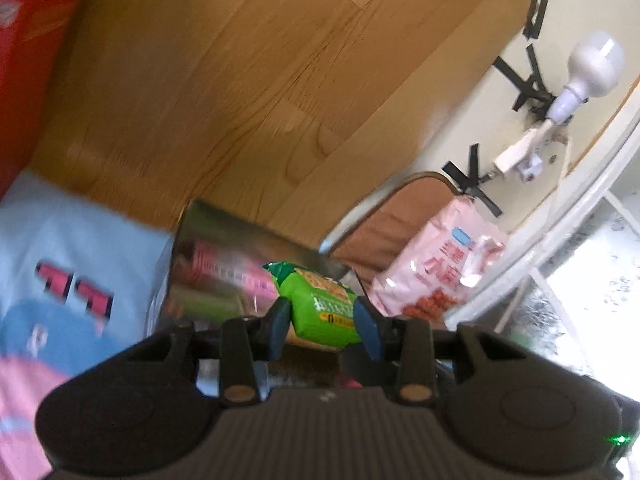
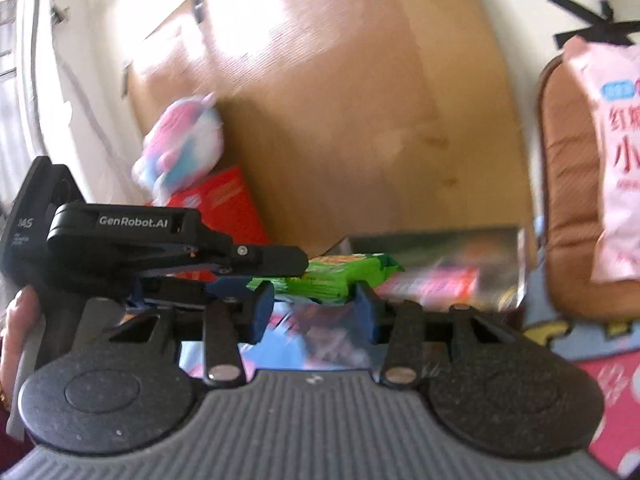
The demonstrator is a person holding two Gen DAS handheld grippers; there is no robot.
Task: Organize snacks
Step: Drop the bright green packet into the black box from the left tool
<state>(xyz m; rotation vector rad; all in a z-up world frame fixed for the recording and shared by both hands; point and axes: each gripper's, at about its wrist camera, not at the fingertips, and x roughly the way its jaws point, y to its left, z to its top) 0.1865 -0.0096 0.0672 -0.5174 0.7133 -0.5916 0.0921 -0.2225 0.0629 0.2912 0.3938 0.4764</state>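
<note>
My left gripper [image 1: 322, 330] is shut on a green snack pack [image 1: 320, 308] and holds it above a shiny metal box [image 1: 224, 232] with pink and green packets inside. In the right wrist view the left gripper [image 2: 256, 264] reaches in from the left with the green snack pack [image 2: 344, 274] in it, over the metal box [image 2: 460, 256]. My right gripper [image 2: 314, 306] is open and empty, just below and in front of the pack. A large pink snack bag [image 1: 436, 264] leans behind the box; it also shows in the right wrist view [image 2: 616, 184].
A wooden board [image 1: 248, 80] stands behind the box. A red carton [image 1: 28, 56] is at the left, also seen in the right wrist view [image 2: 228, 204]. A pink-and-blue bag [image 2: 184, 148] lies beyond it. A brown cushion [image 2: 568, 184] holds the pink bag. A lamp bulb [image 1: 592, 68] hangs on the wall.
</note>
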